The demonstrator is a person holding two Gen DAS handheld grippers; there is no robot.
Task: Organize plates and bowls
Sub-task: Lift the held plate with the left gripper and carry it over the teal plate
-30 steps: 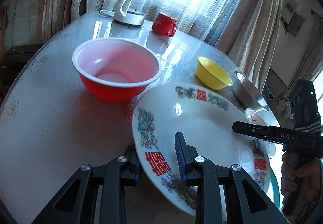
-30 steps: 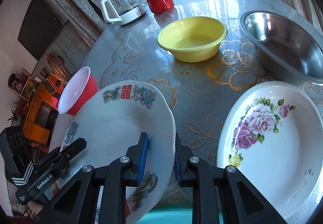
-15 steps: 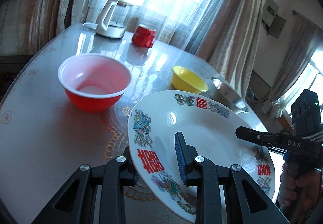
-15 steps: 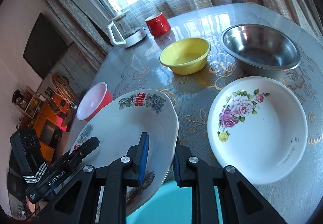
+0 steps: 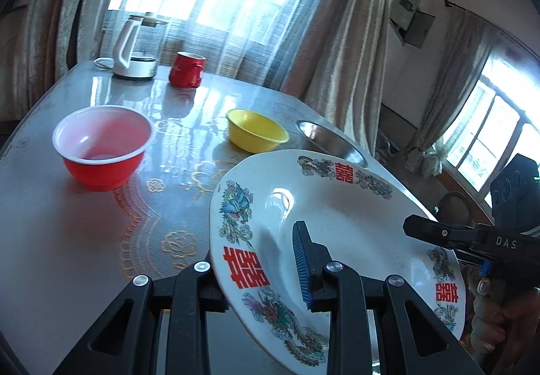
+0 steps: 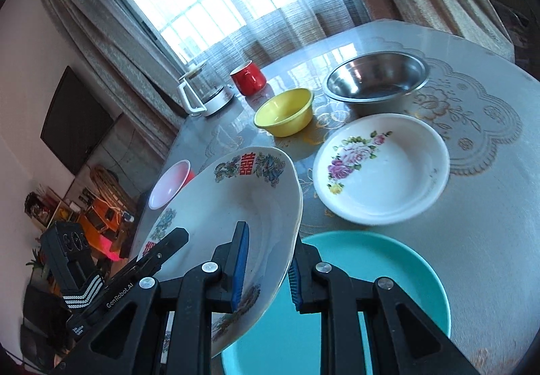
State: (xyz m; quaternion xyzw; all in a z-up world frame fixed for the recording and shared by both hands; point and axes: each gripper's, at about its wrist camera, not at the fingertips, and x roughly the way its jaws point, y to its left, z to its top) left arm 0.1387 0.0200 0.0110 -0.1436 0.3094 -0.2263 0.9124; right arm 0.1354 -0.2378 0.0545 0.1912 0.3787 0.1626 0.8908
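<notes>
Holding: both grippers gripped one dragon-patterned plate (image 6: 236, 206), lifted clear of the table (image 6: 489, 206) and tilted.
Left gripper (image 5: 256, 260): jaws closed on the plate's near rim, one finger above and one beneath.
Right gripper (image 6: 266, 260): jaws pinched the opposite rim, blue pads either side.
Just below: a teal plate (image 6: 388, 273) lay on the table under the held plate's edge.
Near: a rose-patterned plate (image 6: 381, 172) sat alone just beyond the teal one.
Farther: a yellow bowl (image 6: 285, 111), a steel bowl (image 6: 374, 79) and a red plastic bowl (image 5: 101, 145) stood apart, unstacked.
Farthest: a red mug (image 6: 248, 78) and a kettle (image 6: 206, 95) by the window.
Progress: early, I judged; no stack showed, so three plates and three bowls remained to group.
</notes>
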